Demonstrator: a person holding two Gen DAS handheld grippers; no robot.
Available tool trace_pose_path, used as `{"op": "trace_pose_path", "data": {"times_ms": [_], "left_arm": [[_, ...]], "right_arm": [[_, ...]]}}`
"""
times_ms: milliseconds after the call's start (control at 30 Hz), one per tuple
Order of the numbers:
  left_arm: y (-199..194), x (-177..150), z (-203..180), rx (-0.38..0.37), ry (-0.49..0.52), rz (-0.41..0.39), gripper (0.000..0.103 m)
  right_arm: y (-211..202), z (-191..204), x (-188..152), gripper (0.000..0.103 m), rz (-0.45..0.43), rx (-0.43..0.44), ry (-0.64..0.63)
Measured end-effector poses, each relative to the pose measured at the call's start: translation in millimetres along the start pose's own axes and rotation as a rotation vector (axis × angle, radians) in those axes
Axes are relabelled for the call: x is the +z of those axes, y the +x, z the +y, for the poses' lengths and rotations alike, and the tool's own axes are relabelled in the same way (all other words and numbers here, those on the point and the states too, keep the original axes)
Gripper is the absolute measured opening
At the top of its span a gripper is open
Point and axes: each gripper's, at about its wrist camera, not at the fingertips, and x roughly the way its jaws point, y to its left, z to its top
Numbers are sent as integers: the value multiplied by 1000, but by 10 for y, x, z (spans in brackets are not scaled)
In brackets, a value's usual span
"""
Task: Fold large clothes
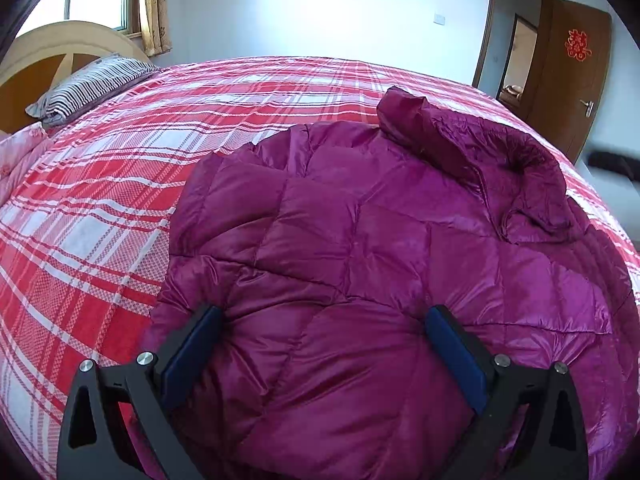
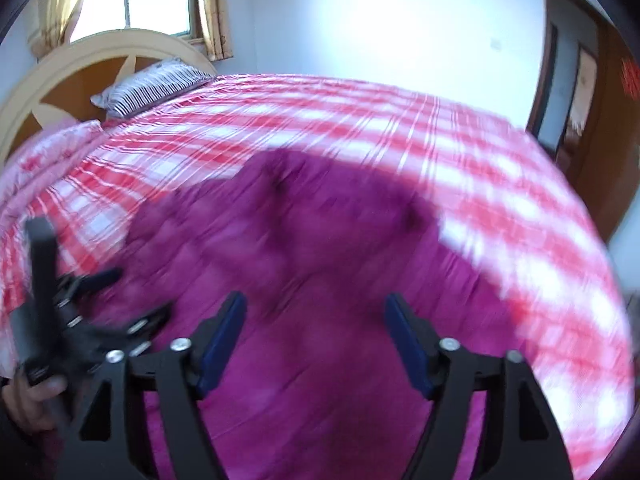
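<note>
1 magenta quilted down jacket (image 1: 360, 248) lies spread on the bed, over the near right part of the red and white plaid sheet (image 1: 100, 208). 1 sleeve (image 1: 472, 152) is folded across its far right side, the cuff end pointing far left.

2 grippers are in view. The left gripper (image 1: 322, 340) hangs just over the near part of the jacket with its 2 blue-padded fingers (image 1: 192, 356) set wide; puffy fabric fills the space between them, but the pads do not pinch it. The right gripper (image 2: 314, 340) also stands wide over the jacket, holding nothing. The right wrist view is smeared by motion blur, so whether its tips touch the fabric cannot be told. In that view the left gripper shows at the near left edge, with the person's hand (image 2: 30, 398) around its handle.

Around: 1 striped pillow (image 1: 92, 84) at the far left against 1 curved wooden headboard (image 1: 60, 46), and 1 pale pink floral cloth (image 1: 20, 156) at the left edge. 1 window with yellow curtains (image 1: 154, 4) sits behind the headboard. 1 brown door (image 1: 576, 80) with 1 red paper decoration (image 1: 577, 45) stands open at the far right. Nothing lies on the jacket.
</note>
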Motion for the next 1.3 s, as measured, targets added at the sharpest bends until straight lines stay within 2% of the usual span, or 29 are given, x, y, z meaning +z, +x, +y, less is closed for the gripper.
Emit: {"op": "trace_pose_path", "data": {"times_ms": [100, 200, 400, 467, 533, 567, 600, 633, 667, 800, 1033, 1300], "left_arm": [[0, -1, 22, -10, -10, -2, 102], [-2, -11, 27, -14, -13, -5, 102], [-3, -15, 37, -22, -20, -9, 102], [0, -15, 43, -24, -23, -8, 102], [3, -14, 42, -24, -23, -7, 102], [5, -15, 46, -25, -24, -7, 102], [10, -17, 47, -25, -24, -7, 102], [10, -16, 47, -24, -24, -7, 102], [10, -16, 47, -24, -23, -7, 102], [9, -16, 50, -22, -22, -7, 102], [18, -15, 40, -14, -16, -4, 102], [-94, 14, 31, 1, -19, -28, 102]], "right_arm": [[272, -196, 419, 78, 20, -42, -34], [681, -205, 754, 78, 99, -12, -116], [1364, -159, 1052, 77, 271, 55, -261], [1456, -153, 1032, 70, 305, 71, -306], [1516, -116, 985, 51, 327, 75, -347], [1531, -85, 946, 45, 332, 81, -370], [1528, -36, 896, 25, 320, 55, -411], [1506, 7, 855, 13, 292, 7, -453], [1434, 38, 809, 13, 256, -20, -467], [1139, 87, 630, 11, 136, -25, -458], [953, 241, 250, 9, 38, -92, -457], [1154, 259, -52, 8, -2, -155, -411]]}}
